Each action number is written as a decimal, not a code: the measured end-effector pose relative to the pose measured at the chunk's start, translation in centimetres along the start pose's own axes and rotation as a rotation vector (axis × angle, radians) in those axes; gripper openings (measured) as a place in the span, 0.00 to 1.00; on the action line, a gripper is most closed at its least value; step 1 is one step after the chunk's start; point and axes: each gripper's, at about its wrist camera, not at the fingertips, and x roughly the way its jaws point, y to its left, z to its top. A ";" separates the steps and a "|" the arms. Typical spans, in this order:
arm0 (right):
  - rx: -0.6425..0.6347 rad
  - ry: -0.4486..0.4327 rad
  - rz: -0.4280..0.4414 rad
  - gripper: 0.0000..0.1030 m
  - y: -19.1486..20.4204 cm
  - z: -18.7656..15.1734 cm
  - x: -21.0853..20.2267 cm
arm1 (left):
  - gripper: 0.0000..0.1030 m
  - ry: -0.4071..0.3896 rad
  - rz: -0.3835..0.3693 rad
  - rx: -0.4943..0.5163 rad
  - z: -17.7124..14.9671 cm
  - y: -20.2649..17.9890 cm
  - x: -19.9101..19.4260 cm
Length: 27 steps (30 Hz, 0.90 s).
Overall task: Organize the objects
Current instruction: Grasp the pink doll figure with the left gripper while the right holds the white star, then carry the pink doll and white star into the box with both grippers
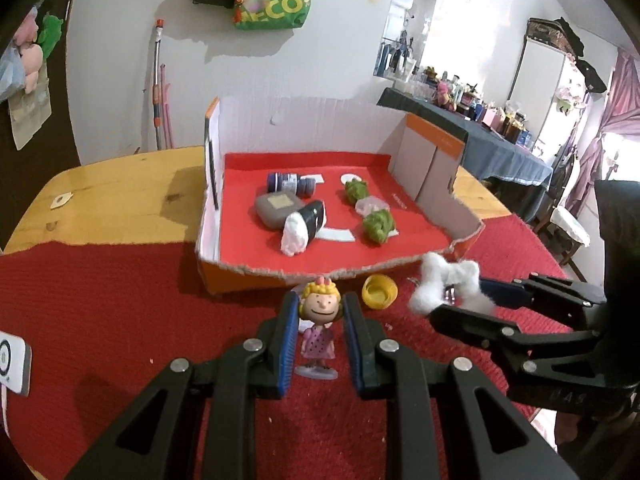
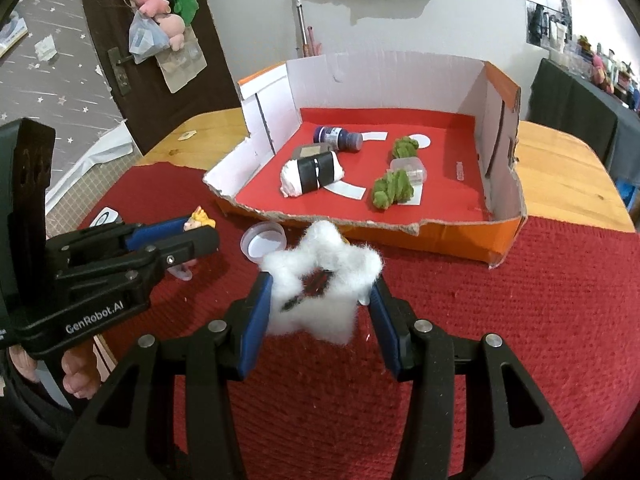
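— Two grippers, both loaded. The left gripper (image 1: pixel 319 322) has its jaws clamped on the little figurine (image 1: pixel 317 334), a yellow-haired girl in a pink dotted dress on a round base, held in front of the cardboard box (image 1: pixel 248 276).

— And the right gripper (image 2: pixel 320 300)?

— Its jaws pinch a fluffy white star (image 2: pixel 320 280) from both sides, above the red mat (image 2: pixel 480 340), near the box's torn front edge.

— Any writing?

— "GenRobot.AI" in white on the left gripper's side in the right wrist view. On the wall, a green bag (image 1: pixel 276 0) reads "MEG" and "ECO", partly cut off.

— What lies in the box?

— On its red floor: a dark blue bottle (image 2: pixel 340 138) on its side, a white roll with a black band (image 2: pixel 314 172), and two green lumps (image 2: pixel 394 190). The bottle's label is too small to read. Outside, a yellow cap (image 1: pixel 379 291) and a clear lid (image 2: pixel 264 242) sit on the mat.
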 end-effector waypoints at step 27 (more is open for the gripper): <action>0.019 0.025 -0.045 0.45 -4.0 6.0 1.9 | 0.22 0.055 -0.087 0.031 7.2 -0.8 5.5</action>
